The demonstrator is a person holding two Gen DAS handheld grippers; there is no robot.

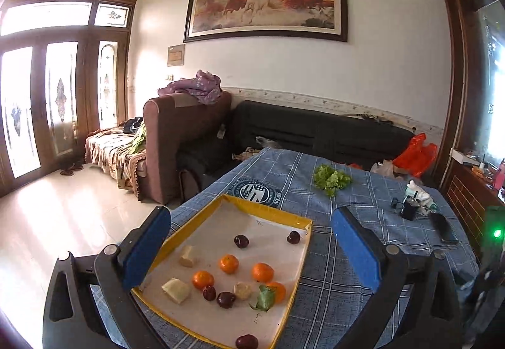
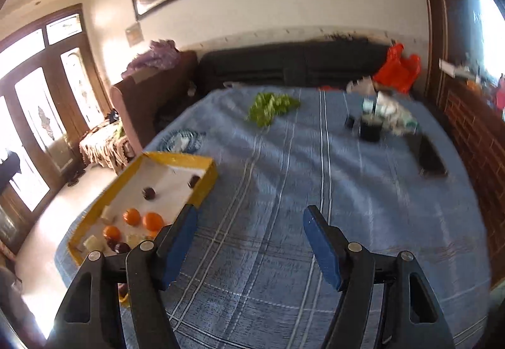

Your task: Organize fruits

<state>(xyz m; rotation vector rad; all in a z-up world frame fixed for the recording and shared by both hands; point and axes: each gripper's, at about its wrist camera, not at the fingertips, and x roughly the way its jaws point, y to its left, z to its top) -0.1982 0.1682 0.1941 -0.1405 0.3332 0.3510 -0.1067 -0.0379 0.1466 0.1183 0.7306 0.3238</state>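
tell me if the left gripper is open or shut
Open. The left gripper has its blue pads spread wide apart, framing the yellow-rimmed tray, with nothing held between them.

Fruits in tray on table's left, lettuce behind, cup far right.

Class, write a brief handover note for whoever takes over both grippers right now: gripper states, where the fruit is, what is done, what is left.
Left gripper: open, empty, over the yellow tray.
Right gripper: open, empty, over bare blue tablecloth beside the tray.
Fruit: oranges, dark plums and pale chunks lie mixed in the tray; lettuce sits apart on the cloth.
Done: no sorting visible.
Left: group the fruit by kind.
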